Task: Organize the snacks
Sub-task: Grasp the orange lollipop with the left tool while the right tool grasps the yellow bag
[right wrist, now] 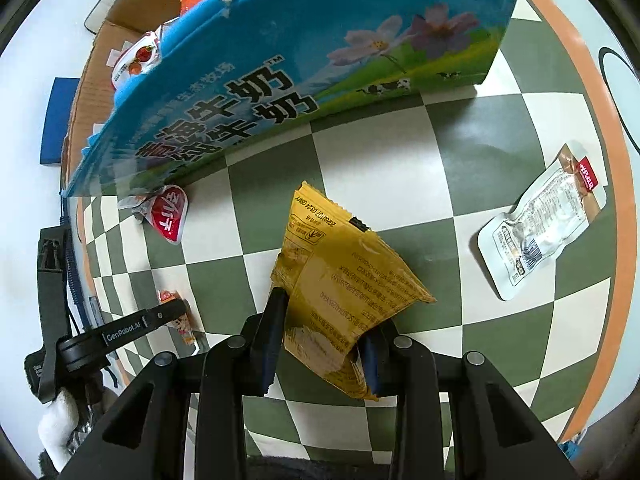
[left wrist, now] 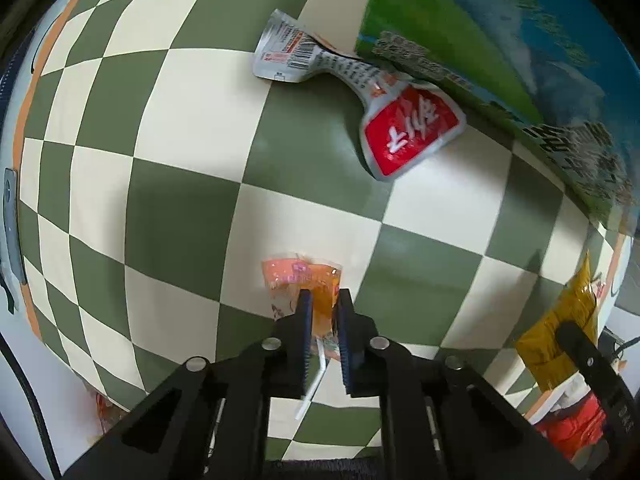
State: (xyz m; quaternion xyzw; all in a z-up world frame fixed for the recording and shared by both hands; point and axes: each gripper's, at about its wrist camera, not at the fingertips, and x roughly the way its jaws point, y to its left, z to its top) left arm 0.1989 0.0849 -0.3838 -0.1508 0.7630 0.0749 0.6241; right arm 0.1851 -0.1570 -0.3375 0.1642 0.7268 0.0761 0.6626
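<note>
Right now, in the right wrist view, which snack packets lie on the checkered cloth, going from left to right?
Small orange packet → red-and-silver packet → yellow packet, held by the right gripper → silver-white packet.

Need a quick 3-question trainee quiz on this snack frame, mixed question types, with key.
1. True or false: the right gripper is shut on the yellow packet.
2. What is the left gripper clamped on? A) orange lollipop B) red-and-silver pouch C) milk carton
3. Fill in: the silver pouch lies on the ____ cloth.

Key: 1 true; 2 A; 3 checkered.
</note>
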